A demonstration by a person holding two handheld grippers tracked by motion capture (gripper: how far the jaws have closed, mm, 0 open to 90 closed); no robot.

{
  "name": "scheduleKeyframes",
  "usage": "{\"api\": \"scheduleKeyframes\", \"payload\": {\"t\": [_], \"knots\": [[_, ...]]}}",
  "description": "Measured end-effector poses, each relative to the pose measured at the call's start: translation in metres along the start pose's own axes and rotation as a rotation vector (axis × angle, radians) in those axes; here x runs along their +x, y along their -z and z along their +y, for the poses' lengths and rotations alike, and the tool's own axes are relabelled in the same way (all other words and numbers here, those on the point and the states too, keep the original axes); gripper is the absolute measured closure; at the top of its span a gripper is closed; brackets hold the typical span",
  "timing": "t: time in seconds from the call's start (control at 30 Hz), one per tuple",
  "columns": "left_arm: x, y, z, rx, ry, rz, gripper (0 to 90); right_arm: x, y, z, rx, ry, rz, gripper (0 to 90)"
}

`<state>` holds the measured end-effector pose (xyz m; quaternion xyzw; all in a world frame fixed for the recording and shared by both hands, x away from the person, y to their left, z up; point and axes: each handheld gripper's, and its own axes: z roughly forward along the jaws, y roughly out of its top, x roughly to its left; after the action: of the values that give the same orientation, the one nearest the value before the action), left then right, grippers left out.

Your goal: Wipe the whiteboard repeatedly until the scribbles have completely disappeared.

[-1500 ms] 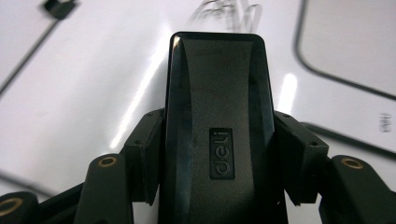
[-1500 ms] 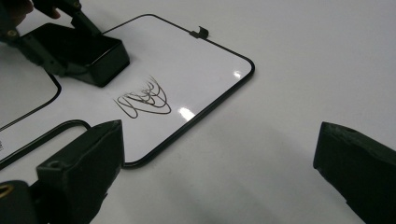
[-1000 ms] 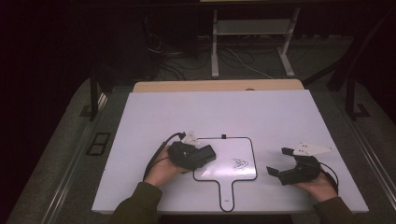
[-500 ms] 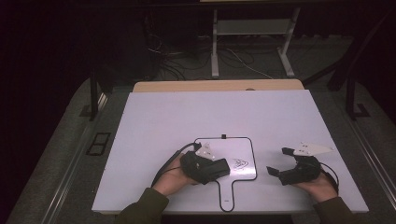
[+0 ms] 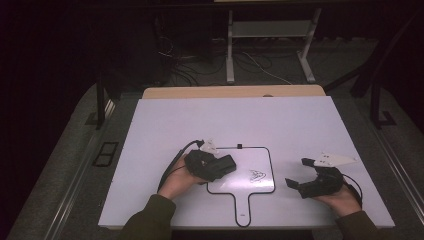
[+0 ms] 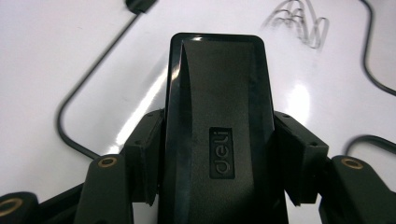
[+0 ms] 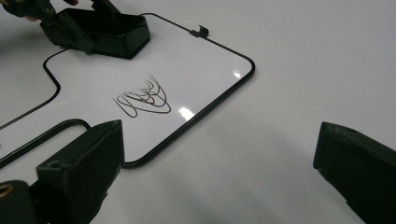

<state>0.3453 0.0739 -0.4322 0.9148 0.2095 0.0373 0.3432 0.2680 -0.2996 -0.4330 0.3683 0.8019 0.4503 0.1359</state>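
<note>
I count one eraser [image 6: 217, 135], one small whiteboard [image 5: 250, 165] with one scribble [image 5: 257, 175] on it, and two grippers on the white table [image 5: 150, 125]. On the left, my left gripper [image 5: 222, 164] is clamped on the eraser's sides and lies nearly level over the board's left part, eraser end pointing toward the scribble. In the left gripper view the eraser's near end is cut off at the bottom edge. I can't tell whether the eraser touches the board. Farther right, my right gripper [image 5: 298, 172] rests in the hand off the board, jaws wide apart with nothing between them, pointing left toward the board.
</note>
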Motion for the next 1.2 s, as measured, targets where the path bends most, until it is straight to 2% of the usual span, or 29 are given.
{"api": "scheduleKeyframes", "payload": {"t": [0.07, 0.17, 0.33, 0.5, 0.53, 0.57, 0.6, 0.77, 0.8, 0.9, 0.93, 1.07, 1.2], "knots": [[-0.001, 0.001, 0.007, -0.036, 0.008, -0.020, 39.4, 0.000, 0.000, 0.000, -0.002, 0.000, 0.000, 1.0], [-0.005, -0.001, 0.019, -0.029, -0.027, -0.016, 39.4, -0.001, 0.000, 0.000, 0.000, -0.002, -0.001, 1.0], [-0.010, -0.019, 0.039, -0.024, -0.043, -0.032, 39.4, 0.000, -0.001, 0.000, 0.001, 0.000, 0.001, 1.0], [-0.019, -0.039, 0.061, -0.032, -0.059, -0.076, 39.4, -0.002, 0.000, 0.000, -0.002, -0.004, 0.000, 1.0], [-0.020, -0.042, 0.065, -0.013, -0.083, -0.080, 39.4, -0.002, 0.000, 0.000, -0.003, -0.006, -0.002, 1.0], [-0.023, -0.047, 0.068, -0.005, -0.087, -0.075, 39.4, -0.002, 0.001, 0.000, -0.003, -0.006, -0.001, 1.0], [-0.025, -0.051, 0.070, -0.005, -0.078, -0.073, 39.4, -0.002, 0.001, 0.000, -0.003, -0.007, -0.001, 1.0], [-0.022, -0.065, 0.071, 0.021, -0.099, -0.073, 39.4, -0.002, 0.001, 0.000, -0.005, -0.004, 0.001, 1.0], [-0.022, -0.065, 0.070, 0.016, -0.084, -0.079, 39.4, -0.002, 0.001, 0.000, -0.004, -0.005, 0.002, 1.0], [-0.023, -0.065, 0.071, 0.038, -0.120, -0.084, 39.4, -0.002, 0.001, 0.000, -0.005, -0.004, 0.003, 1.0], [-0.027, -0.066, 0.071, 0.025, -0.109, -0.085, 39.4, -0.002, 0.001, 0.000, -0.004, -0.005, 0.003, 1.0], [-0.042, -0.069, 0.074, 0.045, -0.169, -0.112, 39.3, -0.002, 0.001, 0.000, -0.003, -0.002, 0.001, 1.0], [-0.061, -0.072, 0.075, 0.060, -0.190, -0.141, 39.3, -0.002, 0.001, 0.000, -0.004, -0.004, -0.001, 1.0]]}}
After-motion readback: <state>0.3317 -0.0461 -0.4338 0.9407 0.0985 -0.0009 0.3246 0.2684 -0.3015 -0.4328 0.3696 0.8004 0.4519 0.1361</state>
